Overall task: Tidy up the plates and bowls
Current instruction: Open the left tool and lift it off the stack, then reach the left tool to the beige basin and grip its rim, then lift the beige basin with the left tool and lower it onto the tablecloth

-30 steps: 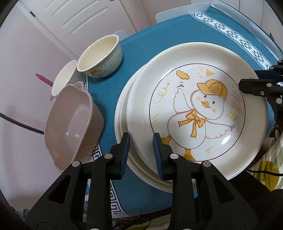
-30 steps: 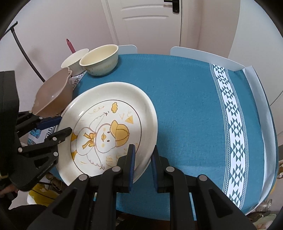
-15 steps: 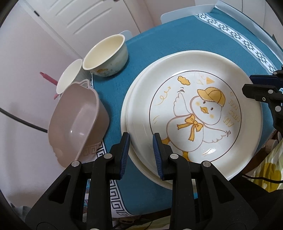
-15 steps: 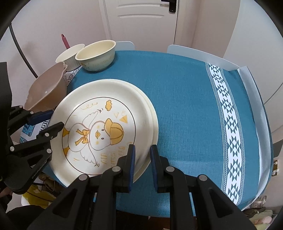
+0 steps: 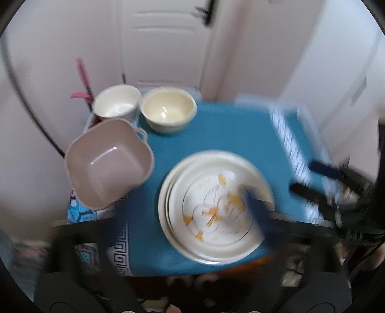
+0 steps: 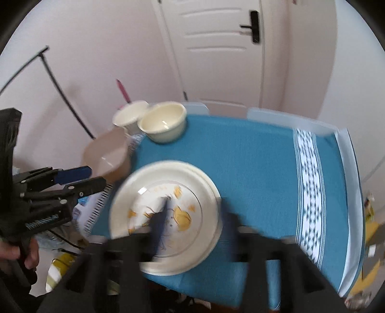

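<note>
White panelled door with black handle, pale pink walls, teal-clothed table.

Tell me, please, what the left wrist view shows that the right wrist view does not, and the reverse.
Only the left wrist view shows the full inside of the pink bowl and the right gripper from the side. Only the right wrist view shows the left gripper, open, the hand holding it, and the whole door handle. Both show the stacked plates on the blue cloth, the cream bowl and the white bowl.
</note>
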